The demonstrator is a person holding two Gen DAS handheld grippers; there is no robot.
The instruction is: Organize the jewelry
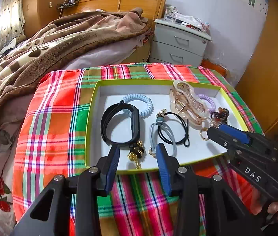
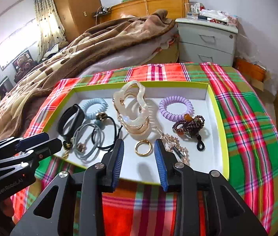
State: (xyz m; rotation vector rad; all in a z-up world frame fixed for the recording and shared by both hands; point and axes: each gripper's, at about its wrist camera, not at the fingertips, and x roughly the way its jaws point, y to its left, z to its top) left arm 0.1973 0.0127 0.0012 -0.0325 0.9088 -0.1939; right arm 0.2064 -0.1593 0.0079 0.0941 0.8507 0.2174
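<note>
Over the near edge of the white tray (image 2: 207, 94) I am holding both grippers with jaws apart, nothing gripped: left gripper (image 1: 138, 150) above the gold earring (image 1: 136, 153), right gripper (image 2: 139, 147) framing the gold ring (image 2: 143, 147). Everything seems gathered already; sorting looks unfinished. The clear hair claw (image 2: 133, 110) is lying lengthwise, pointing toward the tray's far wall.

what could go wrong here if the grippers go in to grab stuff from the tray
The gold ring lies beside a beaded chain, so the right gripper might snag both. The grey hair ties overlap a black cord and could lift together. The shallow tray may slide on the cloth.
</note>
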